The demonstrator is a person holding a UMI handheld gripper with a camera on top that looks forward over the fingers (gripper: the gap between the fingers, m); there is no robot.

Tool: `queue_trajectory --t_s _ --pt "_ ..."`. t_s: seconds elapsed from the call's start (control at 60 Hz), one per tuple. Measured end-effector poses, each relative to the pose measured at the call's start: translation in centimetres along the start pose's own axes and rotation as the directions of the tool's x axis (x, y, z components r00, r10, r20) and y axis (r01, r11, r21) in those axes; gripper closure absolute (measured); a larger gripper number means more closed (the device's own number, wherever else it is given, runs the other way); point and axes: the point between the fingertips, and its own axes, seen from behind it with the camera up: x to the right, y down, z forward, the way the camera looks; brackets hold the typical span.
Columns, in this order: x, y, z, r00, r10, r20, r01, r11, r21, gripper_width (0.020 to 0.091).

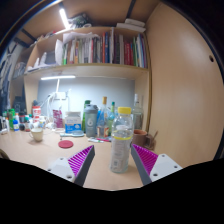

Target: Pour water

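Observation:
A clear plastic water bottle with a white cap and a pale label stands upright on the wooden desk. It stands between my two fingers, slightly nearer the right one. My gripper is open: the purple pads flank the bottle with a gap at each side, and the bottle rests on the desk by itself. A small white cup sits far to the left on the desk.
Behind the bottle stand a green canister, several other bottles and jars along the wall, and a red coaster. A bookshelf full of books hangs above. A wooden panel closes the right side.

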Motion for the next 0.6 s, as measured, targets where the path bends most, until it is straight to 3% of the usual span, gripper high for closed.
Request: queue_trajectory --t_s 0.217,0.5,0.55,0.6 --pt "3.4 1.1 6.7 0.997 -0.034 -0.072 0.033 0.999 -0.018 0.0301" --pt "3.7 2.4 13.3 0.999 0.024 -0.035 -0.025 1.000 -0.018 0.0321" --pt "3.6 2.9 14.1 0.999 0.031 -0.034 -0.031 0.999 -0.022 0.0531" --pt "4.0 2.9 14.2 0.998 0.038 -0.052 -0.039 0.999 -0.017 0.0529"
